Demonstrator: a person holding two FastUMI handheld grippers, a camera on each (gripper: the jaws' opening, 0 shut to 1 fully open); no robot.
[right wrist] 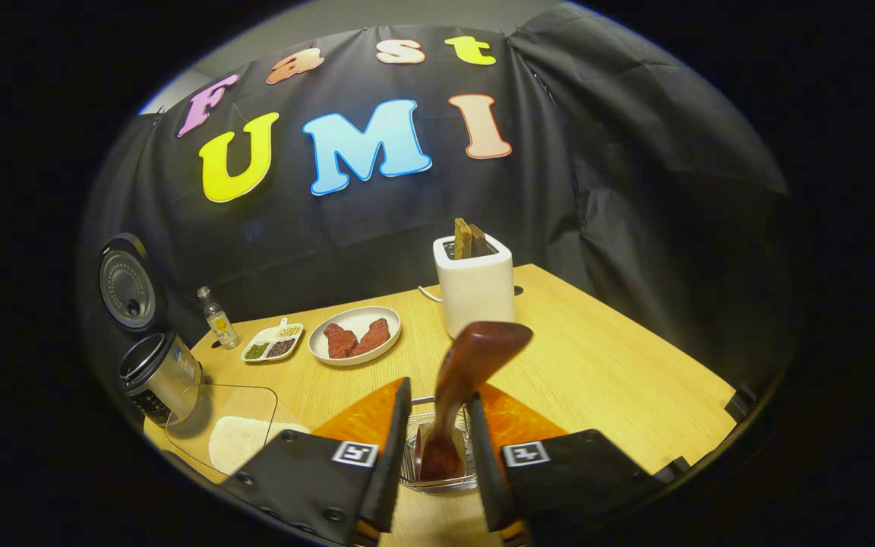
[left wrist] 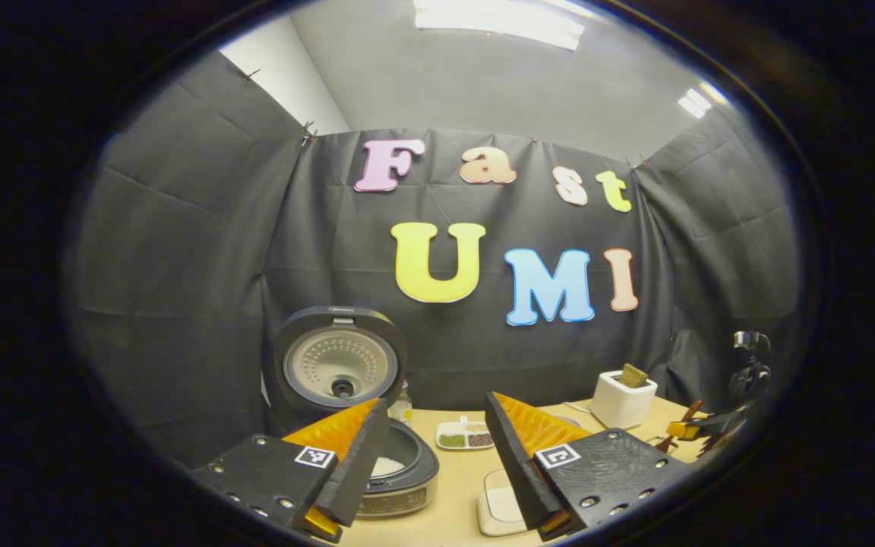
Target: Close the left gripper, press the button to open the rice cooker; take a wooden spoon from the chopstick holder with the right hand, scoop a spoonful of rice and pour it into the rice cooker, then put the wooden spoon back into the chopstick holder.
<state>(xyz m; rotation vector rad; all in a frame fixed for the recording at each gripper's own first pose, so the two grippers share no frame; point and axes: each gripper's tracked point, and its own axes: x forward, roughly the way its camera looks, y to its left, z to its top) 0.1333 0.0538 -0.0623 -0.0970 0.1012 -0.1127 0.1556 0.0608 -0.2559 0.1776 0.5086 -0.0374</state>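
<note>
my right gripper (right wrist: 435,425), low centre, has its jaws spread around the spoon (right wrist: 462,395) standing in the holder (right wrist: 437,475) — i'd let it settle fully, then back straight out; left gripper (left wrist: 437,456) gapes, cooker (left wrist: 396,475) lid up.

Task items as I saw them: cooker open, spoon standing in its holder.

Rice cooker (left wrist: 396,471): dark round body at the table's left end; I noted its lid (left wrist: 340,363) swung fully up, perforated inner plate facing forward, white rice lying in the pot. Wooden spoon (right wrist: 462,384): dark reddish-brown, glossy, standing upright in the chopstick holder (right wrist: 437,460) with its bowl tilted at the top. The holder was a wire-mesh basket near the table's front edge. Rice (right wrist: 236,443): a white heap in a clear container just beside the cooker.
</note>
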